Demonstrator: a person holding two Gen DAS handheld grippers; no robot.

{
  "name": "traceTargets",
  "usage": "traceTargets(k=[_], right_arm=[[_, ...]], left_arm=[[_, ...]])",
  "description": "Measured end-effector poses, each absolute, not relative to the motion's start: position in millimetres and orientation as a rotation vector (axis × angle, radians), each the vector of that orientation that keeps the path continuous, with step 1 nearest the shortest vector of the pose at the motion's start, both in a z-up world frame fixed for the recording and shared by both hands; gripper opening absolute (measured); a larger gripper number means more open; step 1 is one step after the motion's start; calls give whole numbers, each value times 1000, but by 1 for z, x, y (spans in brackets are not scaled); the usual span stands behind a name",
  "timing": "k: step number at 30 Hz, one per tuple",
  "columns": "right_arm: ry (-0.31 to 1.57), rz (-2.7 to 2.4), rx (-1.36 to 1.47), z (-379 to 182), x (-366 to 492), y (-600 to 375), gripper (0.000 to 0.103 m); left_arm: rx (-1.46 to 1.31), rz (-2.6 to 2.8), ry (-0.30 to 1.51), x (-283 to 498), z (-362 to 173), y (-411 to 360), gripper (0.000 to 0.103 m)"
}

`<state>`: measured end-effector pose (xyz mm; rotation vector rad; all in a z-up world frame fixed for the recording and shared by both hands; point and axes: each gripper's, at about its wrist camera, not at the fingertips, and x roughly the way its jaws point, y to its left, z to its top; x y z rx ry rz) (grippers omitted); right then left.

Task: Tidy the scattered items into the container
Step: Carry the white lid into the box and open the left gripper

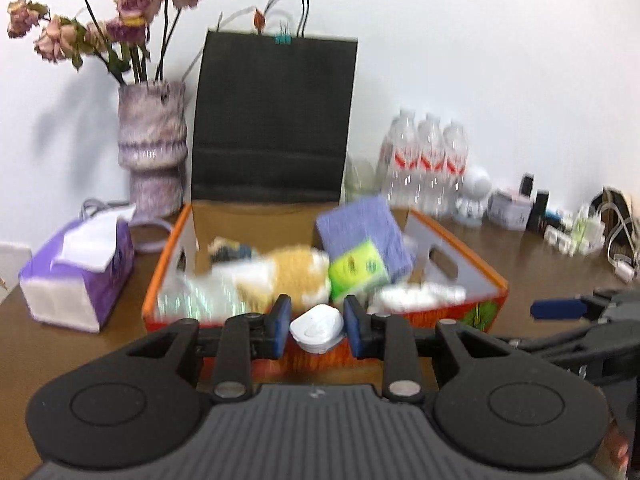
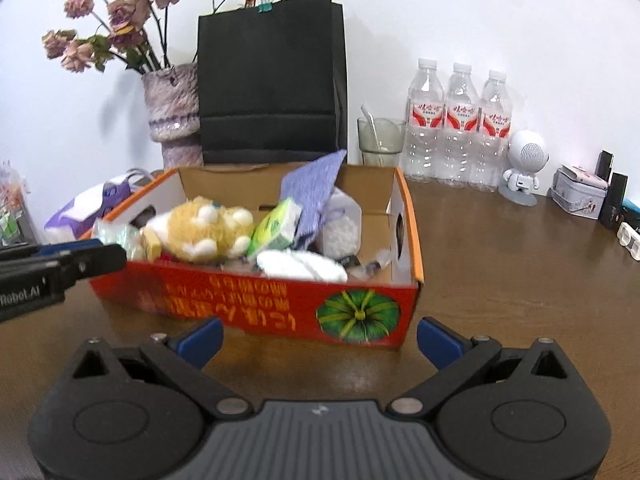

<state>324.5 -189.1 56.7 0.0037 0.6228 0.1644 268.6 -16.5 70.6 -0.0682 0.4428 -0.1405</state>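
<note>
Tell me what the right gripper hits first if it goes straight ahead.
Probably the red front wall of the cardboard box, near the green pumpkin print. The right gripper is open and empty, with bare table between; the depth is uncertain.

My blue finger pads [image 1: 282, 322] flanked a white lid [image 1: 317, 326]. The box [image 2: 280, 312] was red with orange lettering, a green pumpkin print [image 2: 357, 316]; the bag [image 2: 272, 80] was black.

Plain white wall [image 2: 480, 20] fills upper frame. Dark brown wooden tabletop [image 2: 500, 280] spans lower half. Vase of dried roses [image 2: 172, 112] casts soft grey shadow on wall, upper left.
</note>
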Motion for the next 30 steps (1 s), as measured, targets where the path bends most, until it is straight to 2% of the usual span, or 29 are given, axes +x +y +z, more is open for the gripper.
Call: traceTargets(k=[12,25,26,27,28,30], right_arm=[[561,121,-8,91,372,-175,103],[624,121,-9,75,397,-174,103],[626,119,-9,74,397,-174,103],[627,118,-10,74,397,-174,103],[628,118,-10,74,397,-175,103],[628,118,-10,74,397,-175,103]], left_arm=[[-153,-89,353,317,99,-3,29],[-125,-72,463,345,69,0,31],[-131,-61,474,347,67,0,49],[-135,-48,490,349,66,1,92],[-132,-29,505,351,65,1,102],[-104,14,511,354,65,-1,103]])
